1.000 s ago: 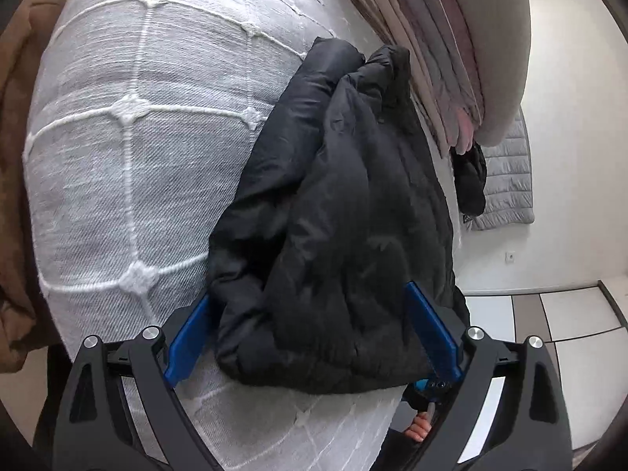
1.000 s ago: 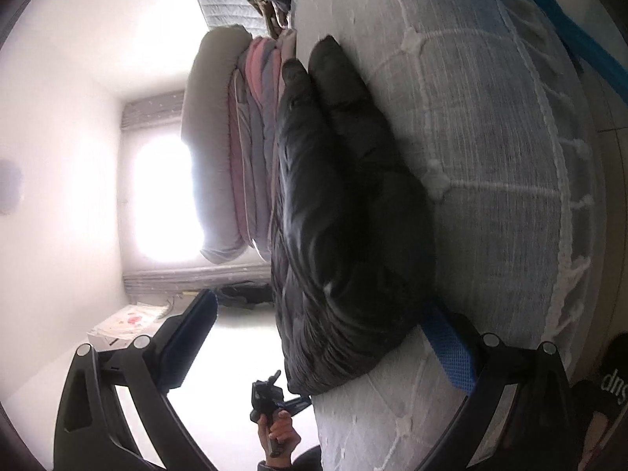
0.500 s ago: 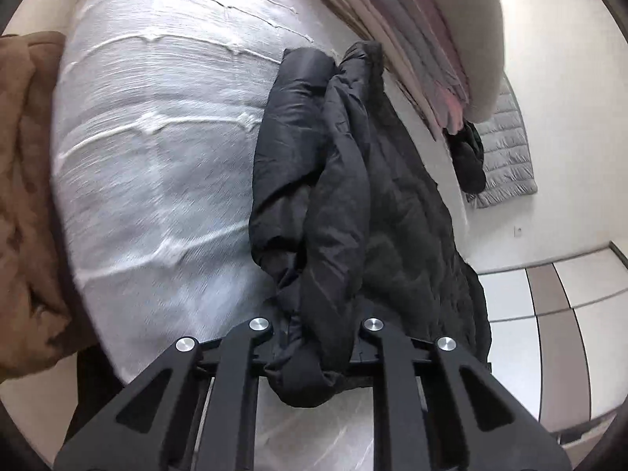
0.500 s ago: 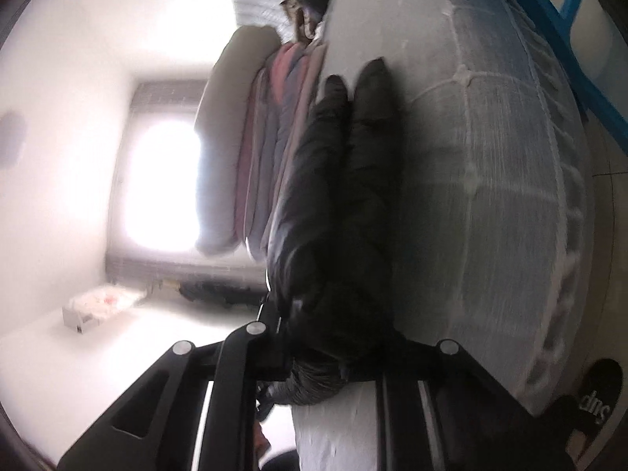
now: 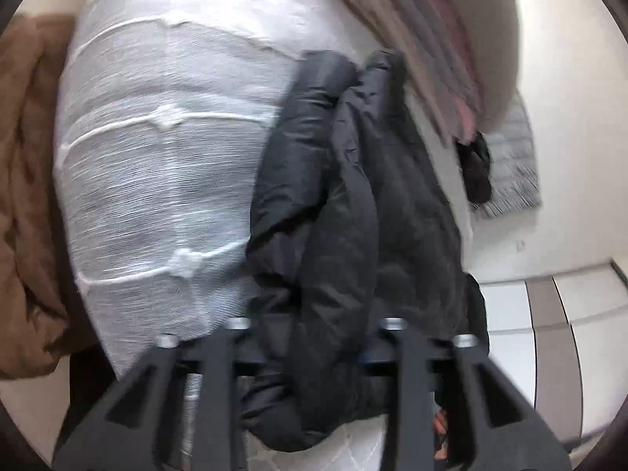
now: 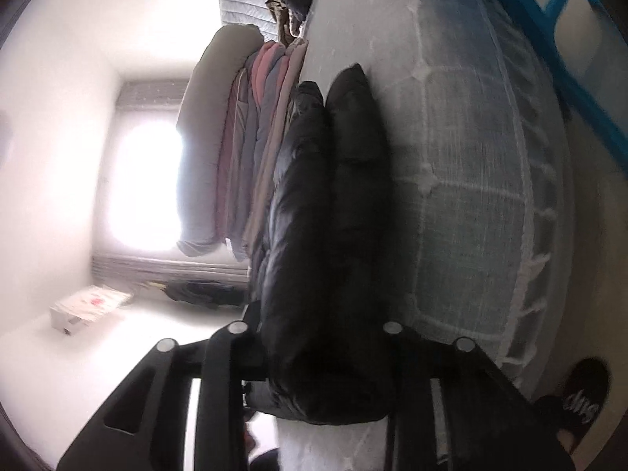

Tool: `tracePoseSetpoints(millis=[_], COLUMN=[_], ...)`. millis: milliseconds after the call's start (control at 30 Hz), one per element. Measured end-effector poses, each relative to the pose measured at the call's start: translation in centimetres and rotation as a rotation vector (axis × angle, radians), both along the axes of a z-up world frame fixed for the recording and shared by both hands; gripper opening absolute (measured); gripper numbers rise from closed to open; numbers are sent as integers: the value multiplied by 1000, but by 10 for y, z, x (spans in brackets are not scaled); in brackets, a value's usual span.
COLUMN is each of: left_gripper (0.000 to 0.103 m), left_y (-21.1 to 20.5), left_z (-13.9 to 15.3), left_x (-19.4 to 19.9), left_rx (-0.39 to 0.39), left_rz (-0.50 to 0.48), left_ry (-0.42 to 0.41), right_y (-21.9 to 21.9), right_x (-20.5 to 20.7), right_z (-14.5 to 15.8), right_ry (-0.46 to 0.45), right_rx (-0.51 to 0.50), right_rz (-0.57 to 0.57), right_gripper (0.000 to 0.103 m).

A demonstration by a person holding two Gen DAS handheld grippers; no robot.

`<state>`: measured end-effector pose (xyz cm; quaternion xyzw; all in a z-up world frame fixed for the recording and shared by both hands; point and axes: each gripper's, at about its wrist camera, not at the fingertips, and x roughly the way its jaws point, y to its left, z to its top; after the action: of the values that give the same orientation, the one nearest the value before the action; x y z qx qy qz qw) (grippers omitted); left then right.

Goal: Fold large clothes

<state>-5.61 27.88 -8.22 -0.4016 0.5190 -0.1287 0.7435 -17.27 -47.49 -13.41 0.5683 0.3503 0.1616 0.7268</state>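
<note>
Black quilted fabric filled both of my claws. My left gripper (image 5: 314, 357) was pinching a thick bunch of the near hem of the black puffer jacket (image 5: 353, 204), its jaws having just eased a little wider while the cloth stayed pressed between them. My right gripper (image 6: 318, 357) was clamped on another fat roll of the jacket (image 6: 325, 235) at its near end, and its jaws too had just opened slightly around the padding they held. Both views were blurred.

The jacket lay lengthwise on the white quilted mattress (image 5: 157, 176), bunched into long folds, its near end at the mattress edge and its far end reaching towards a stack of folded bedding (image 6: 243, 157), just beside it. To my left, past the mattress edge, sat a brown blanket (image 5: 27, 196). In the right wrist view the scene stood rolled on its side, with a blue frame (image 6: 557, 51) along the far side of the mattress. Beyond the bedding I saw a small dark garment (image 5: 477, 172) against a grey quilted pad (image 5: 514, 165) by the wall, and a bright window (image 6: 145, 188) across the room.
</note>
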Motion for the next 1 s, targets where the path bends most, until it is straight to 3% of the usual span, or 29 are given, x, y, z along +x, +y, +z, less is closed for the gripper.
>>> tracePoseSetpoints(millis=[33,100,133,167,200,267,300,333,433,567,700,733,800,900,933,967,1000], left_gripper=[18,18,20,24,26,45,47,49,54,54,55,58,61,61,57,43,39], left_y=[-1,-3,-3,-2,4,8,11,10,7,-2,9,13,12,5,4,2,2], left_z=[2,3,4,5,5,1,-1,-2,-2,-3,-12,-14,-14,-10,-8,-7,-6], left_x=[0,0,0,-1,-8,-8,-8,-8,-7,-5,-8,-9,-7,-5,-4,-4,-3], left_rx=[15,20,26,27,24,18,17,13,17,6,-35,-43,-46,-7,1,3,-3], left_rz=[-12,-25,-31,-33,-27,-5,5,10,17,31,61,66,74,58,53,43,33], left_ry=[-10,-1,1,2,10,47,57,58,54,53,72,74,68,57,49,38,33], right_y=[3,2,-1,-4,-9,-12,-4,7,96,235,316,328,337,329,322,306,298], right_x=[-2,-6,-13,-19,-28,-36,-32,-25,34,124,192,205,219,216,212,199,189], right_z=[4,10,19,30,47,77,97,112,152,143,94,77,53,65,74,87,99], right_ry=[17,68,97,117,119,95,41,-8,-134,-174,-97,-54,-18,-4,-22,-55,-79], right_rx=[-56,-164,-263,-354,-472,-593,-639,-665,-789,-848,-970,-1016,-1063,-993,-948,-904,-881], right_rz=[10,-3,-50,-100,-179,-273,-283,-250,-1,352,470,479,493,508,508,487,459], right_gripper=[29,48,72,80,80,80,80,80,80,80,81,86,89,89,89,89,89])
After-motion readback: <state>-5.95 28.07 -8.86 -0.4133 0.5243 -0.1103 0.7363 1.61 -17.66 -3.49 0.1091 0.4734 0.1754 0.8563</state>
